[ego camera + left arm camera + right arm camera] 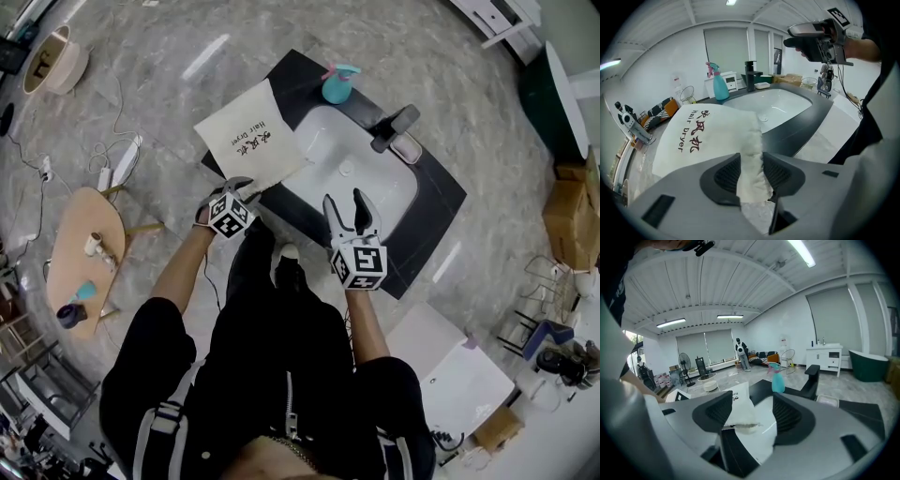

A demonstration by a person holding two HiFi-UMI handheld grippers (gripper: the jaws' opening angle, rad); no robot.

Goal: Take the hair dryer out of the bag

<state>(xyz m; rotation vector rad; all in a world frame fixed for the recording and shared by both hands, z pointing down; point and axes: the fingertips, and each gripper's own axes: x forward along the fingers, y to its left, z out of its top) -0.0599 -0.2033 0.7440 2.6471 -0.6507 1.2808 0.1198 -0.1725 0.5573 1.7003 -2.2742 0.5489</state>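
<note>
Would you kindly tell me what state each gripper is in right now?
Left gripper: closed on the edge of the bag.
Right gripper: open, holding nothing.

The cream cloth bag (249, 137), printed "Hair Dryer", lies flat over the counter's (441, 199) left corner, its near edge bunched.

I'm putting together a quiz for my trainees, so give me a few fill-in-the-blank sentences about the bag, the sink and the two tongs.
1. The left tongs are shut on the gathered edge of the cream ____.
2. The right tongs hang by the white sink, open and holding ____.
3. The teal spray bottle stands behind the sink, near the black ____.
Missing words: bag; nothing; faucet.
</note>
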